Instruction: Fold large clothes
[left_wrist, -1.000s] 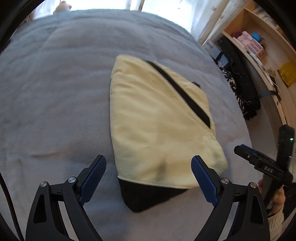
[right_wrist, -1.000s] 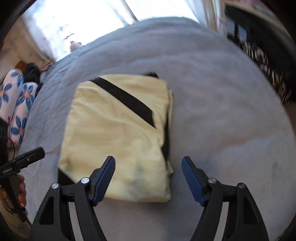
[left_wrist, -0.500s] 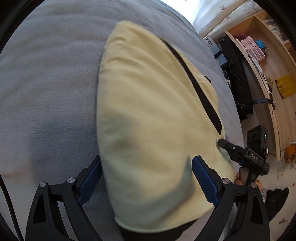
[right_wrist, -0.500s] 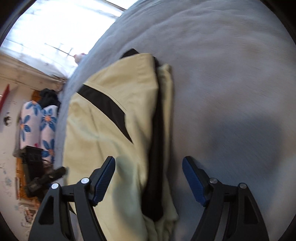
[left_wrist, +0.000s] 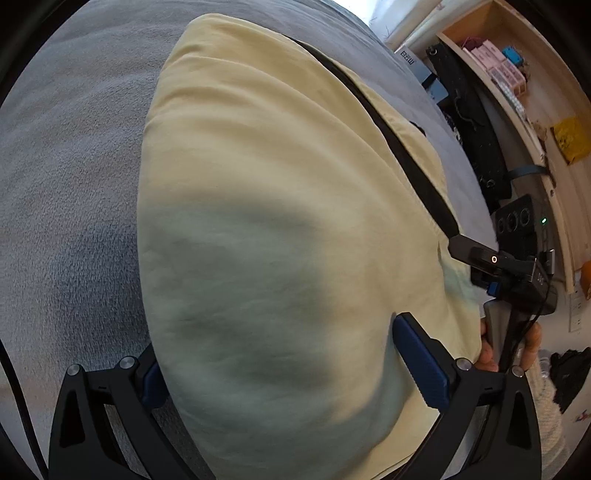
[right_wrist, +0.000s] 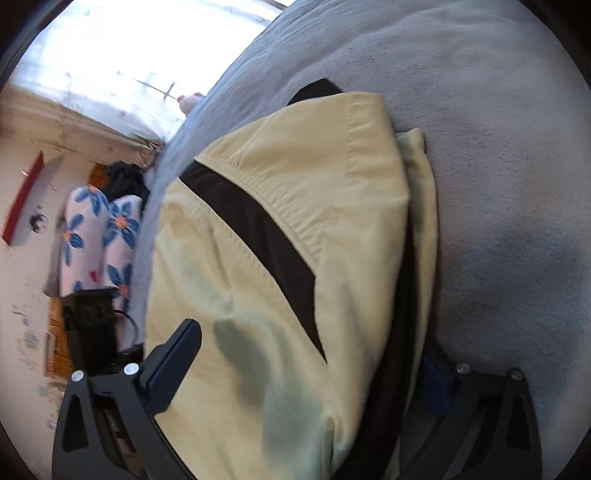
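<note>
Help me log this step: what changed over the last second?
Both grippers came down onto the folded yellow garment. The left gripper and right gripper have just been opening, each straddling an edge, pads not visibly pressing. The garment stays folded on the grey blanket.

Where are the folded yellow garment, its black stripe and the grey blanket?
folded yellow garment (left_wrist: 280, 206): left wrist view, top panel.
black stripe (right_wrist: 258, 236): right wrist view, mid-band.
grey blanket (right_wrist: 498, 155): right wrist view, bare patch.
</note>
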